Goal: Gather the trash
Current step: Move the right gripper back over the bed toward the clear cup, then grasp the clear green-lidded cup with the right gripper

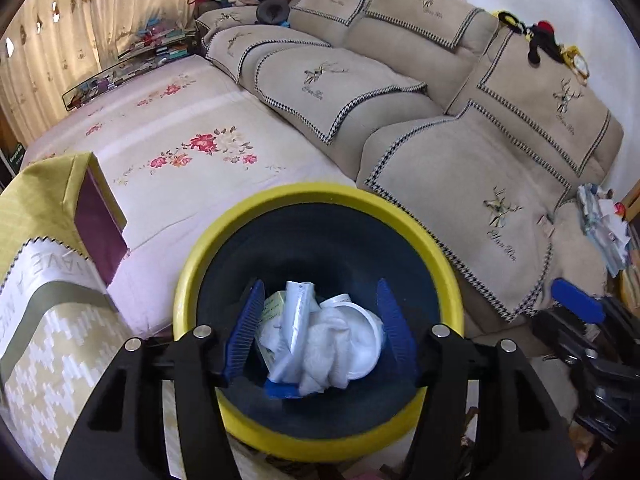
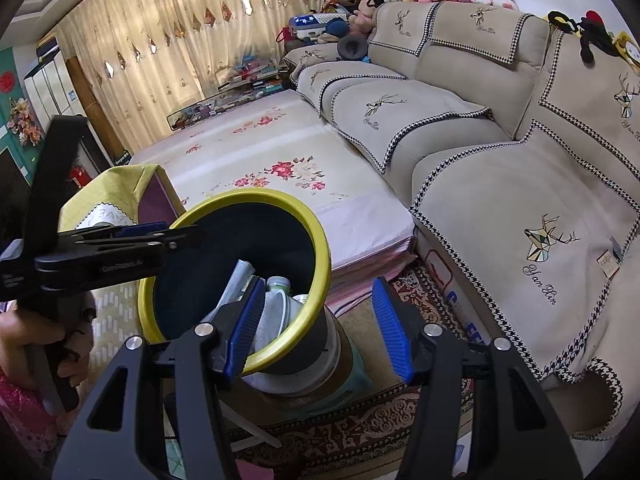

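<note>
My left tongs (image 1: 320, 332) are spread wide over the yellow bin (image 1: 256, 224), holding nothing. The trash (image 1: 320, 344) sits down inside the bin: white crumpled paper, a white lid and a small box. My right tongs (image 2: 320, 328) are spread too, just beside the bin's rim. The bin stands on the floor, near the beige sofa (image 2: 500, 184).

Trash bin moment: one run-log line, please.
left gripper: open, above bin | right gripper: open, empty, beside rim | yellow-rimmed trash bin: holds crumpled white paper, plastic bottle
</note>
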The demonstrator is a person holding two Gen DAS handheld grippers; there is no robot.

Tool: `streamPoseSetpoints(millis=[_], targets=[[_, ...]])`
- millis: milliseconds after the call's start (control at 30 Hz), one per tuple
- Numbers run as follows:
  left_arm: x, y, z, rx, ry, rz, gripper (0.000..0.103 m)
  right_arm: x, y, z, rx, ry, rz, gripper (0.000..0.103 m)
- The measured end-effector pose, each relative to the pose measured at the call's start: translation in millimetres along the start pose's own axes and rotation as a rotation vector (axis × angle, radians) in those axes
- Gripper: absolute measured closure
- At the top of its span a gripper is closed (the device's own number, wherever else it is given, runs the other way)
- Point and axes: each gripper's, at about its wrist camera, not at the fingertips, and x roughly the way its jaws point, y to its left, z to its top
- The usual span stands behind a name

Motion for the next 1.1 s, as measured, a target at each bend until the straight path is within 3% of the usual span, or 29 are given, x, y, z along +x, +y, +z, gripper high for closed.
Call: streamPoseSetpoints(millis=[133,300,600,867,1100], targets=[[-55.1,10.2,-15.8,-0.037,-0.096,0.0,0.026,0.7,7.4,-3.0,-0.012,0.004,0.012,0.05],[-127.8,35.7,-52.6,-0.104,-0.19,0.024,0.017,0.7,22.1,-4.7,-0.031,0.01,0.037,0.05],[-244.0,102.5,-157.4,-0.23,-0.323,0.209,0.009,-8.2,75.4,-10.7,-0.109,0.015,0.089,0.049],[-337.6,183.2,-267.1,-0.423,-0.399,0.438,0.006,-7.4,177.2,-19.6,-0.247,0.036,0.187,0.049],[-374.9,233.7,-328.6,-0.539,-0.424,0.487,0.005,-10.9,283.7,-28.3,-0.372,0.056,0.302,0.049]])
